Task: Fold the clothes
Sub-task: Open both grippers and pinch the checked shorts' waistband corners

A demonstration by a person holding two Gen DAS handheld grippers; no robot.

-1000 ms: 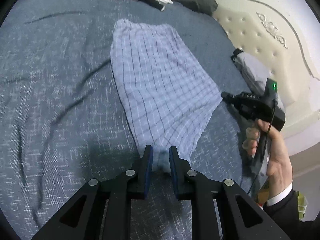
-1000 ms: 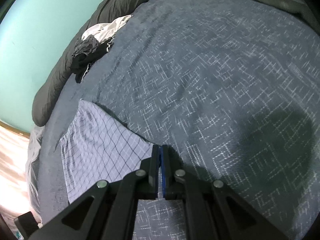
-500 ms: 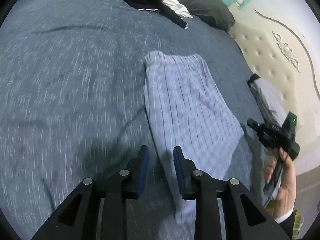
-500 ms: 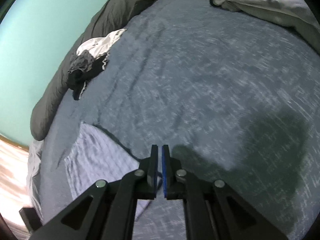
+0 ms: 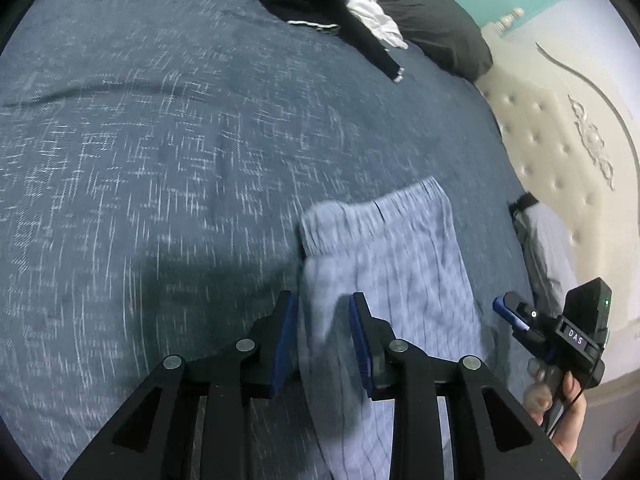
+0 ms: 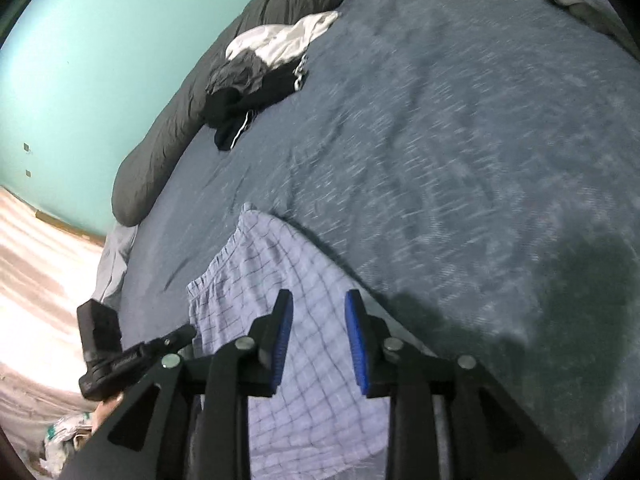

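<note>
Dark blue bedding (image 5: 168,152) is filling both views, and the pale checked garment (image 5: 396,264) is lying flat on the bed near its edge. My left tool (image 5: 323,332) is hovering over the near left edge of the cloth with its blue pads partly apart and nothing pinched between them; a second ago those pads were closer together around a fold of that fabric. My right tool (image 6: 319,334) is standing partly open above the checks, its jaws having just been opening after being shut tight a moment earlier, and it is gripping nothing. The garment is sitting lower and further right in the left view than before, and it is blurred there.

Only the left view is showing the cream tufted headboard (image 5: 560,148) and my right hand (image 5: 570,412). Only the right view is showing the teal wall (image 6: 104,80) and the floor beside the bed. Both are catching the dark clothes pile (image 6: 248,92) against the grey bolster (image 6: 160,152).
</note>
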